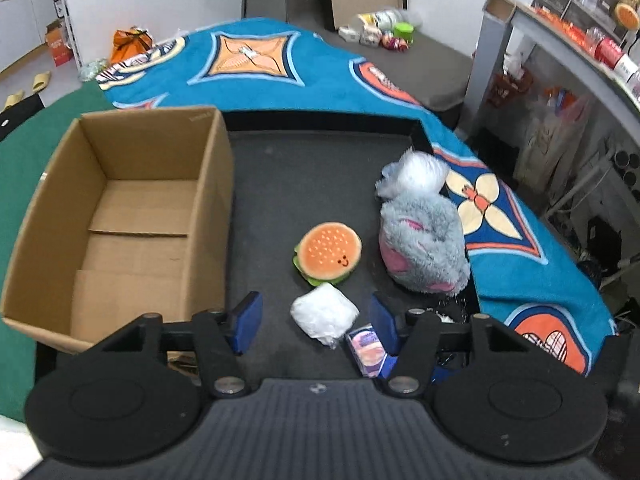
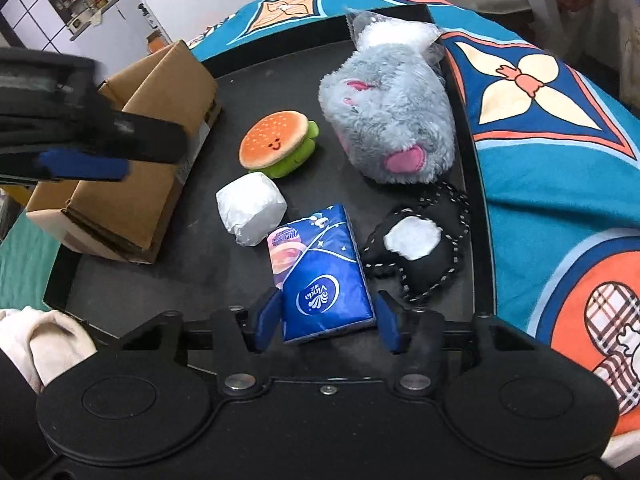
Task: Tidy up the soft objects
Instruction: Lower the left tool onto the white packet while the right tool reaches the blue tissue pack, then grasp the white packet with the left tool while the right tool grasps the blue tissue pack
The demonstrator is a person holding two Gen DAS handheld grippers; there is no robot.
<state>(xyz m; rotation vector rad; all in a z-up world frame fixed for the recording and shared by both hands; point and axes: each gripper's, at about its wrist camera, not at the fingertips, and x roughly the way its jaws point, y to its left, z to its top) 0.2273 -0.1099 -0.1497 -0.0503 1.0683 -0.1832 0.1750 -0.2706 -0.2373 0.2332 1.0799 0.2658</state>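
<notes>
Soft objects on black tray (image 2: 120, 304): empty cardboard box (image 1: 120, 216) left, white wrapped bundle (image 2: 251, 208), burger plush (image 2: 276, 143), Vinda tissue pack (image 2: 324, 280), grey plush (image 2: 390, 120). Left gripper (image 1: 316, 322) open, empty. Right gripper (image 2: 326, 322) open, straddling tissue pack. Grasp step; next close, carry to box.

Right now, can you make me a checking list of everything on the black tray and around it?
Surface: black tray on a blue patterned blanket.
Job's things: burger plush, grey plush, white wrapped bundle, blue tissue pack, black pouch; cardboard box holds nothing.
Clutter: bagged white fluff behind the grey plush.
Tongs: left tongs open above the bundle; right tongs open around the tissue pack.
Cables: nothing seen.
Surroundings: shelves, bench with bottles.
</notes>
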